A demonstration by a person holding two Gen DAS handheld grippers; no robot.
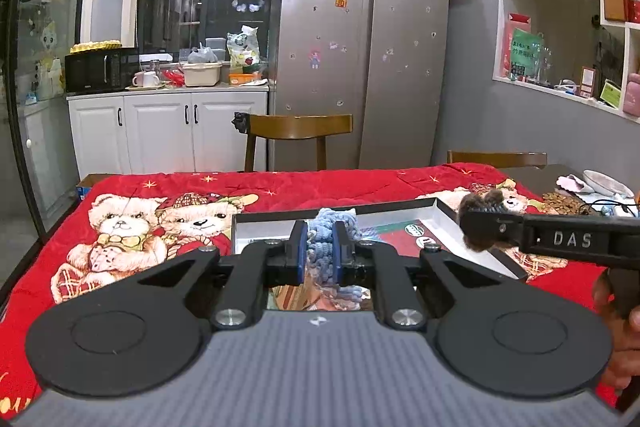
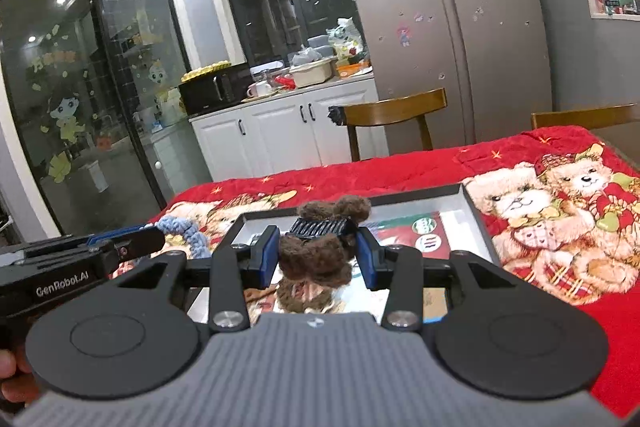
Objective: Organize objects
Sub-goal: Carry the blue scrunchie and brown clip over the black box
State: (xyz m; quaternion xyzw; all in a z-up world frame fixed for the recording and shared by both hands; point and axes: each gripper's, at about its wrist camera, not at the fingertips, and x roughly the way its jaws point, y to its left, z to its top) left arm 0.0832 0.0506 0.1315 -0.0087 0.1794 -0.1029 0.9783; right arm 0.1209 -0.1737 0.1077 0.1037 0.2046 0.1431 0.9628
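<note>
Legible text: raised white letters "DAS" on the black body of the right gripper [image 1: 480, 227], right of the left gripper's fingers, and white "GenRobot.AI" on the body of the left gripper [image 2: 132, 241], left of the right gripper's fingers; other labels unreadable.

1. Two grippers: the left gripper [image 1: 320, 249] and the right gripper [image 2: 316, 255].
2. Two yarn items (each between a gripper's fingers): one blue yarn piece [image 1: 326, 233], one brown fuzzy clip [image 2: 320, 251].
3. One tray [image 1: 444, 211], ahead of both grippers.
4. Two wooden chairs [image 1: 298, 129], beyond.
</note>
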